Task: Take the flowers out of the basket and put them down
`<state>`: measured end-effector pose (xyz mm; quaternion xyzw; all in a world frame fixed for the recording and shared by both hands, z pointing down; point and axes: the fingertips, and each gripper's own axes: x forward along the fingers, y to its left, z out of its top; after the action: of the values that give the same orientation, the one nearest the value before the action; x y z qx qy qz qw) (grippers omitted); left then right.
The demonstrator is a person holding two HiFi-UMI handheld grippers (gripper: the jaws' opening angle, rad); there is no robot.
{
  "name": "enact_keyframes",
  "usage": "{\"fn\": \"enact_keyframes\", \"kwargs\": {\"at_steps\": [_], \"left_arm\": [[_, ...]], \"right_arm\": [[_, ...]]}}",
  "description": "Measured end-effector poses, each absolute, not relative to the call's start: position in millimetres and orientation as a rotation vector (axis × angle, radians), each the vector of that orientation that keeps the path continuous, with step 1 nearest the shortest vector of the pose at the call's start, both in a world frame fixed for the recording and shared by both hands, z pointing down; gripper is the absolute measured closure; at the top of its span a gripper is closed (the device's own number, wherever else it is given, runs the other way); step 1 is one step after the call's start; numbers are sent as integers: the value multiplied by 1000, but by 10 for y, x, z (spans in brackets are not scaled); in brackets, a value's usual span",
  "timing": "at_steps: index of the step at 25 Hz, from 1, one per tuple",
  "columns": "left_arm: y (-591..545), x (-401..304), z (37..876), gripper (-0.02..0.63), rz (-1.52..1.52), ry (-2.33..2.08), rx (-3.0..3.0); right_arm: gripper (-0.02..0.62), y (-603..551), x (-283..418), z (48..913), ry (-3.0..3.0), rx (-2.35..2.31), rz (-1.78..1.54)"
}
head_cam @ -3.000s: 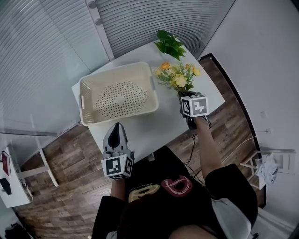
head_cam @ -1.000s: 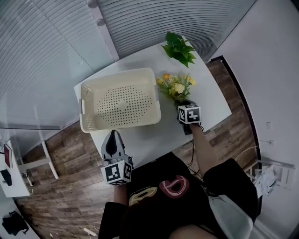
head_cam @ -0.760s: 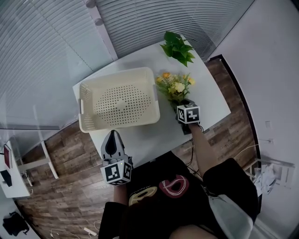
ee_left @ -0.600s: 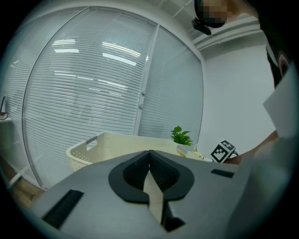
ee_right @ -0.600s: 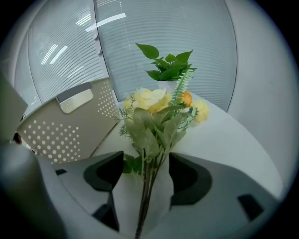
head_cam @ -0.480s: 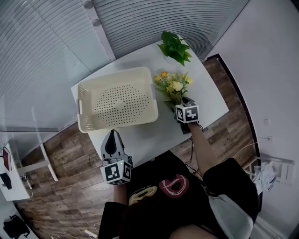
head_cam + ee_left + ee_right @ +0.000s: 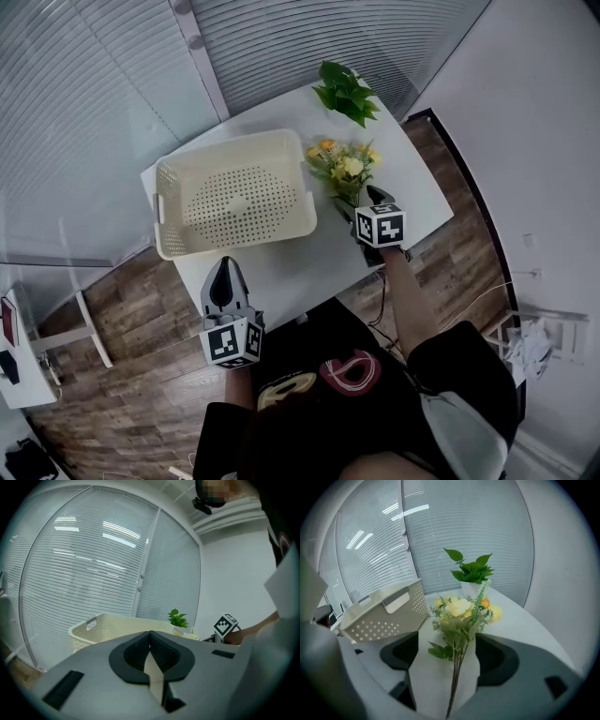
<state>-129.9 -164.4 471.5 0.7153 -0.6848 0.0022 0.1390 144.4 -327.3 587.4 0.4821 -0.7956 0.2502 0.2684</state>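
Note:
The bunch of yellow flowers [image 7: 342,169] lies on the white table just right of the cream perforated basket [image 7: 231,142], blooms pointing away from me. In the right gripper view the blooms [image 7: 459,609] sit ahead and the thin stem runs back between the jaws. My right gripper [image 7: 363,202] hovers over the stem end; its jaws have just been opening and now stand wide, with neither pad [image 7: 401,656] touching the stem. My left gripper [image 7: 228,270] hangs off the table's near edge, in front of the basket [image 7: 108,623], jaws together and nothing in them.
A small potted green plant [image 7: 345,91] stands at the table's far corner, beyond the flowers. Window blinds run behind the table. Wooden floor lies at the left and right of the table. A small white side table [image 7: 23,361] stands far left.
The right gripper's jaws have opened off the flower stem and the gripper has lifted a little. The flowers stay lying on the table. The left gripper has not moved.

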Motion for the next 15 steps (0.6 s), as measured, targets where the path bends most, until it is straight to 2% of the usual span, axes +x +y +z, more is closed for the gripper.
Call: {"fn": "enact_keyframes", "kwargs": {"at_steps": [15], "left_arm": [[-1528,-1259,4637,589,-33,-1902,2160]], "right_arm": [[233,-2922,1449,5006,-2317,1460,544]]}}
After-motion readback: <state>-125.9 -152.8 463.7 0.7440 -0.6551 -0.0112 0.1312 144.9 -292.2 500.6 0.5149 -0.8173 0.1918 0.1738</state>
